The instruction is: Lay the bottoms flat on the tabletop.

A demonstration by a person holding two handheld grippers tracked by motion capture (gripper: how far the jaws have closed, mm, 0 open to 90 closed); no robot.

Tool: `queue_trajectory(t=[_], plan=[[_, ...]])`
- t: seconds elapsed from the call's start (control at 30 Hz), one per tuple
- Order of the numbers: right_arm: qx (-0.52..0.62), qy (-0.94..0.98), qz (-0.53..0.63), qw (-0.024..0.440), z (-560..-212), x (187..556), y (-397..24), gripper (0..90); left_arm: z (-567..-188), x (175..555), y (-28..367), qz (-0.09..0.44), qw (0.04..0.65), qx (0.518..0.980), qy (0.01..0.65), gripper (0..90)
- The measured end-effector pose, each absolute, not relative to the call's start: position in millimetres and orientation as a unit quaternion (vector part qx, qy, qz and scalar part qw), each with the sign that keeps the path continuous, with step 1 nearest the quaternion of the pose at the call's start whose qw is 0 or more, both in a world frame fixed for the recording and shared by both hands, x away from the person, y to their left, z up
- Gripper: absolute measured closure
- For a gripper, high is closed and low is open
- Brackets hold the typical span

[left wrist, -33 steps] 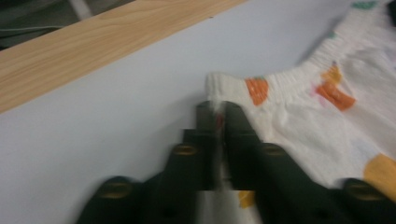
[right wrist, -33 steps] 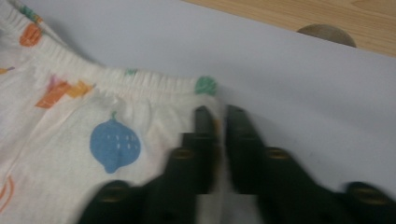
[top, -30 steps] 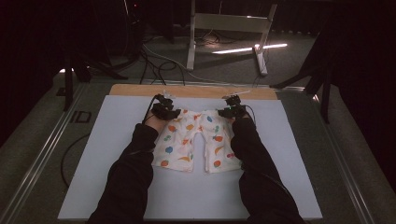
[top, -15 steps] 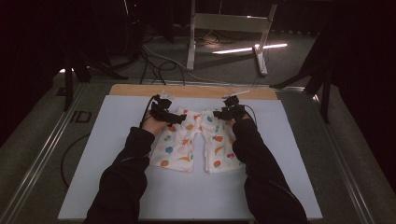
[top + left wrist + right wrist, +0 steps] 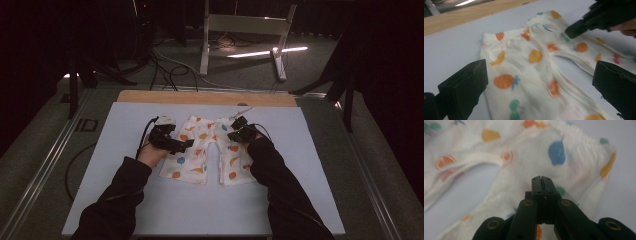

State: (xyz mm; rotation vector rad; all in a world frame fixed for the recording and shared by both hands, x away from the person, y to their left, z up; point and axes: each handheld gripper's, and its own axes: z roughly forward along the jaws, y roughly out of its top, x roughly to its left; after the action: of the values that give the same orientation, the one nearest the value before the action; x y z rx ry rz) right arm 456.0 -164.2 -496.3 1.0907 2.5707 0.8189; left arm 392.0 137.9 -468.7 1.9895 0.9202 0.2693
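Left gripper [image 5: 186,144] has shifted left; one pair of shorts [image 5: 207,150].

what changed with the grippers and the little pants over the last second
The left gripper has drawn back from the waistband toward the pant leg, and its jaws have just opened wide, nothing between them. The right gripper slid slightly inward over the pants, and its jaws have just closed; whether they pinch cloth is unclear. The pants lie flat in the same place on the white mat.
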Motion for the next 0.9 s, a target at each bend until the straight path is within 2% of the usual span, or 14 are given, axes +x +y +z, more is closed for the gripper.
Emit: queue_trajectory(t=[0.37, 0.9], plan=[[0.41, 0.871, 0.234, 0.135, -503.5, 459.2, -187.9, 90.0, -467.6, 351.6, 164.7, 0.124, 0.44, 0.813, 0.36, 1.1], [0.441, 0.855, 0.233, 0.142, -505.1, 459.4, -221.7, 90.0, -475.0, 331.2, 186.2, 0.126, 0.443, 0.812, 0.357, 0.9]])
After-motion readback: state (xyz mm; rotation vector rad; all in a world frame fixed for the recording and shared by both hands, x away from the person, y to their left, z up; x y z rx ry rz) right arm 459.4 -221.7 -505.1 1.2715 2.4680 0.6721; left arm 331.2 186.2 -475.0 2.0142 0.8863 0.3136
